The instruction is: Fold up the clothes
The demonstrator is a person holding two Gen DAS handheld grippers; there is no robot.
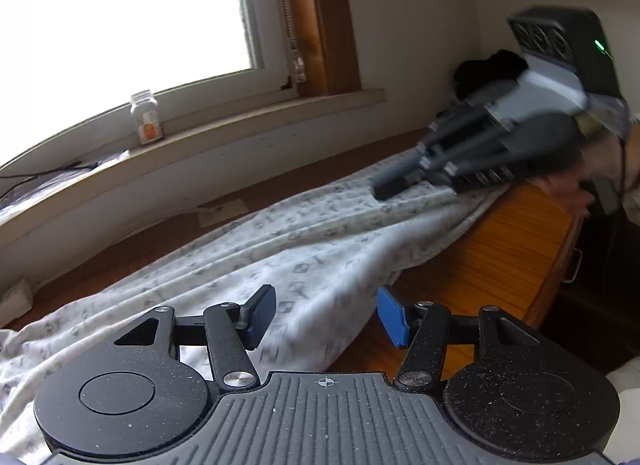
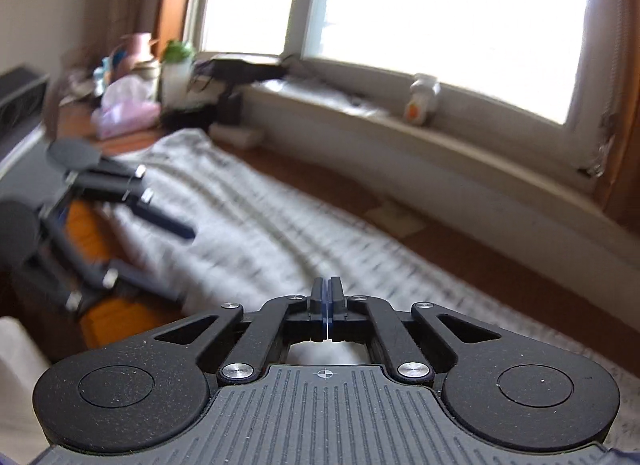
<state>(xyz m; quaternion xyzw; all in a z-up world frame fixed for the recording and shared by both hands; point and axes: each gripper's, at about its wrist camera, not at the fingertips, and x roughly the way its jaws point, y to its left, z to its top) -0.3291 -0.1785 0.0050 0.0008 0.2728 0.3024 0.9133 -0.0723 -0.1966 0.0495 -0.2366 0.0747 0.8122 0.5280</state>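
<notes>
Left tongs (image 1: 326, 315) part-spread over garment (image 1: 304, 249), cloth between pads, no pinch yet. Right tongs (image 2: 327, 305) pressed together; cloth in pinch cannot tell. Garment stretched along table (image 1: 504, 249), draped over near edge. Advice: close left on hem only, match right, lift evenly.

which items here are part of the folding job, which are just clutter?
Job:
- white patterned cloth garment spread along the wooden surface
- left gripper, jaws apart over the cloth
- right gripper, jaws shut

Clutter:
- clear plastic jar with orange label on the windowsill
- green-capped white bottle
- pink plastic bag
</notes>
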